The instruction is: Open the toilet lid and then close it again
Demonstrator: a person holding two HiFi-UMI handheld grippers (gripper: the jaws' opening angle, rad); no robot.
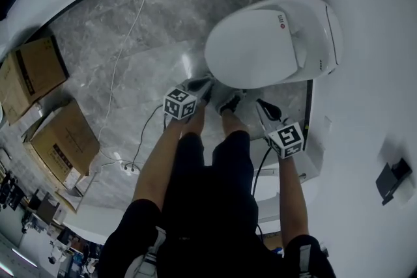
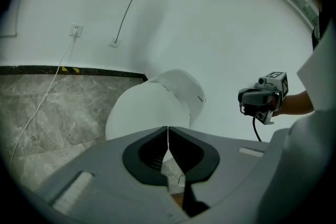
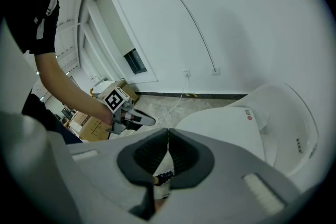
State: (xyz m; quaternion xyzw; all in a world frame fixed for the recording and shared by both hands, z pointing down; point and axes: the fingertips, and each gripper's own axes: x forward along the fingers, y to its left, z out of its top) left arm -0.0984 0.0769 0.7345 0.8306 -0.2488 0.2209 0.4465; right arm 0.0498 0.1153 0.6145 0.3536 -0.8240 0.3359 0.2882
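The white toilet has its lid (image 1: 257, 49) down flat over the bowl, at the upper right of the head view. My left gripper (image 1: 201, 84) hangs just off the lid's front edge, jaws shut with nothing between them. My right gripper (image 1: 262, 105) is to the right of it, near the toilet's front side, also shut and empty. In the left gripper view the closed lid (image 2: 144, 113) lies straight ahead beyond the gripper (image 2: 168, 132), with the right gripper (image 2: 261, 98) in the air at the right. The right gripper view shows the lid (image 3: 226, 123) ahead of the gripper (image 3: 168, 136), and the left gripper (image 3: 137, 119) at the left.
Two cardboard boxes (image 1: 31, 71) (image 1: 63, 139) stand at the left on the grey marble floor (image 1: 163, 16). A white cable (image 1: 124, 55) runs across the floor from a wall socket (image 2: 76, 30). White walls close in behind and to the right of the toilet. The person's legs and shoes stand just before the bowl.
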